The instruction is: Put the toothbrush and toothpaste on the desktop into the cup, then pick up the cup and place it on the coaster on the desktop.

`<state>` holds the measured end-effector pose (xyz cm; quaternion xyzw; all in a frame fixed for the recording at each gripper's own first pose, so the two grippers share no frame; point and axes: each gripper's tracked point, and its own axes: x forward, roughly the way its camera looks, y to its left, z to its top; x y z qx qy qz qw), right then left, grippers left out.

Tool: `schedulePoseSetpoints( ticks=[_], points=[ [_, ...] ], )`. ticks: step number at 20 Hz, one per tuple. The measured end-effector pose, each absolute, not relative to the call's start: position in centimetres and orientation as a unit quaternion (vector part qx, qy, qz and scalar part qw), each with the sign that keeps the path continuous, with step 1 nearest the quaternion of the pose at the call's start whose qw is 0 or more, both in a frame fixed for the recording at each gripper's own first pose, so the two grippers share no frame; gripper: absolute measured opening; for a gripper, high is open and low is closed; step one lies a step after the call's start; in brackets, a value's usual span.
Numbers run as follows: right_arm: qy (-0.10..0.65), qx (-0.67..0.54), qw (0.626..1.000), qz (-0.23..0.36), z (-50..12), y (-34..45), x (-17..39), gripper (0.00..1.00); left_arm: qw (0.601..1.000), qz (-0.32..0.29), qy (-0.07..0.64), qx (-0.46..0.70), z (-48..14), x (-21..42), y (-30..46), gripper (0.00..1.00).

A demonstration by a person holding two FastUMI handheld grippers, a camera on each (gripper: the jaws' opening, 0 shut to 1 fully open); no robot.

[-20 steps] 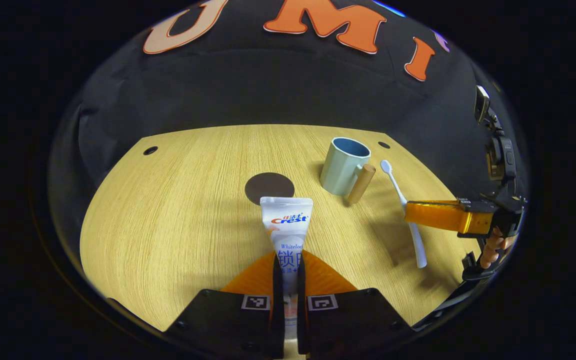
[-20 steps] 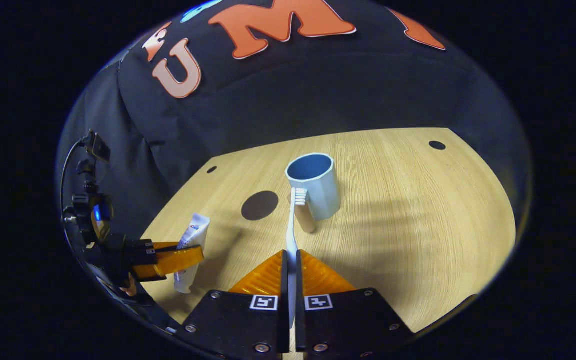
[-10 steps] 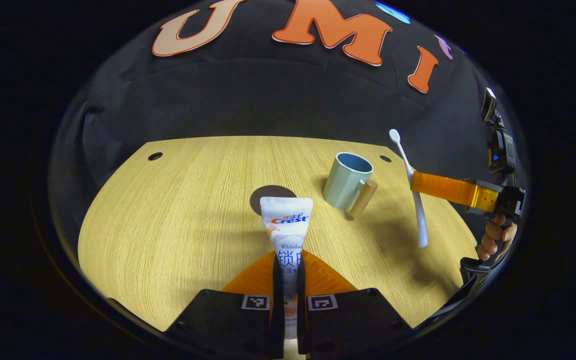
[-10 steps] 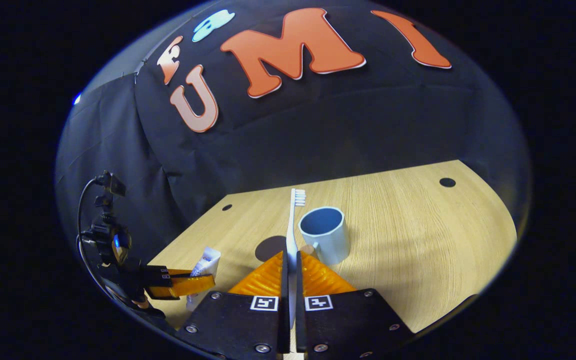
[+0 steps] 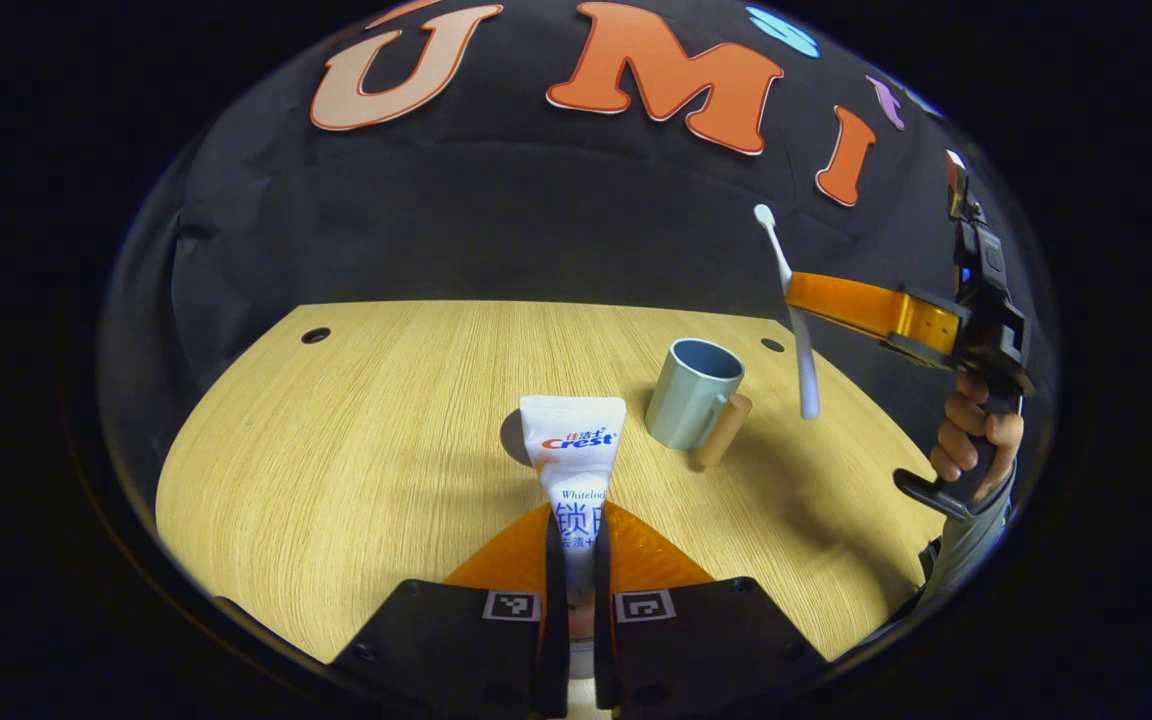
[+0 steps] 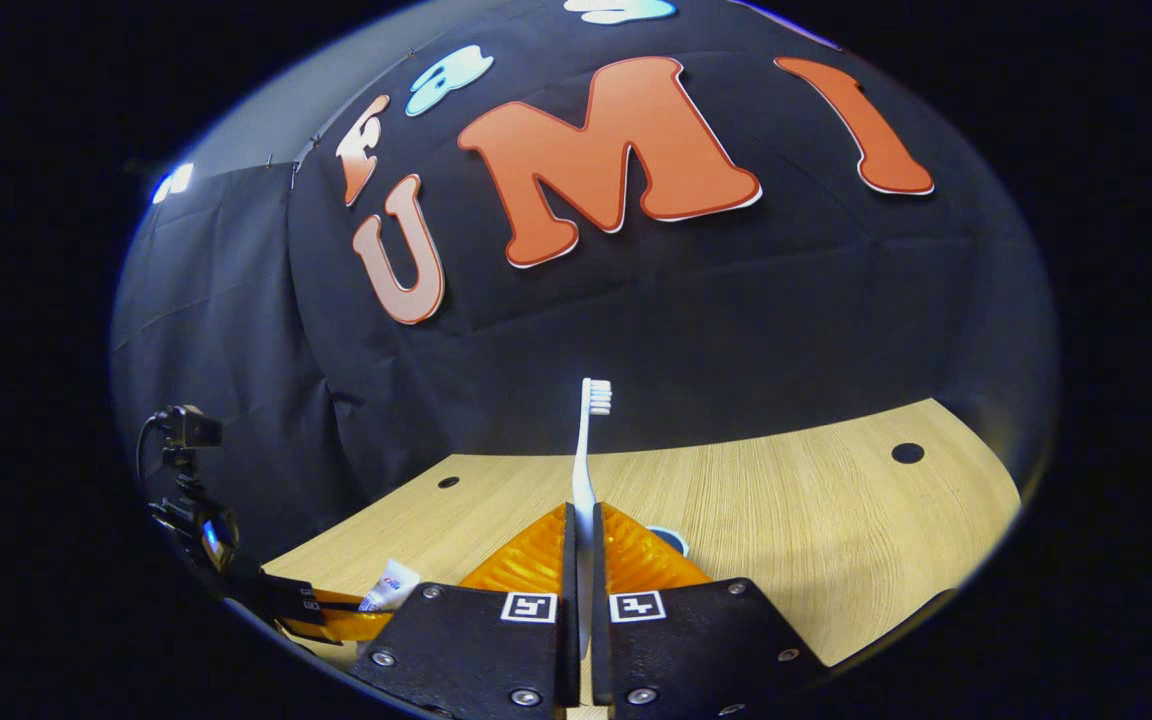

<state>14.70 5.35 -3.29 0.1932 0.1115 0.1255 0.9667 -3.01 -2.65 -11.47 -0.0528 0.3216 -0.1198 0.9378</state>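
Observation:
My left gripper (image 5: 576, 518) is shut on a white toothpaste tube (image 5: 573, 448), which points away over the wooden table (image 5: 356, 430). Behind the tube a dark round coaster (image 5: 510, 438) peeks out. A pale blue cup (image 5: 691, 395) with a wooden handle (image 5: 723, 430) stands upright to the right of it. Above and right of the cup, my right gripper (image 5: 793, 292) is shut on a white toothbrush (image 5: 798, 330), held high off the table. In the right gripper view the toothbrush (image 6: 586, 450) stands bristles up between my right gripper's (image 6: 582, 512) fingers, and a sliver of the cup rim (image 6: 673, 541) shows below.
Small dark holes (image 5: 316, 335) (image 5: 774, 345) mark the table's far corners. A hand (image 5: 971, 440) holds the right gripper past the table's right edge. The left gripper (image 6: 371, 625) with the toothpaste (image 6: 388, 588) sits low on the left in the right gripper view.
The right gripper has lifted the toothbrush off the table, up and back beside the cup, tilting it more upright. The left gripper still holds the toothpaste and has barely moved.

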Motion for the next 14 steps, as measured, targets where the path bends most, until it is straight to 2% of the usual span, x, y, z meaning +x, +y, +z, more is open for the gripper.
schedulePoseSetpoints(
  ticks=[10,14],
  points=[
    [0.038,0.221,0.971,0.081,-4.3,2.1,21.1,0.05,0.949,-0.127,0.285,-0.052,-10.5,-3.2,-2.6,0.13],
    [0.028,0.214,0.973,0.077,-5.7,2.0,22.5,0.05,0.96,-0.118,0.248,-0.047,-8.8,-2.9,-1.9,0.13]
  ],
)
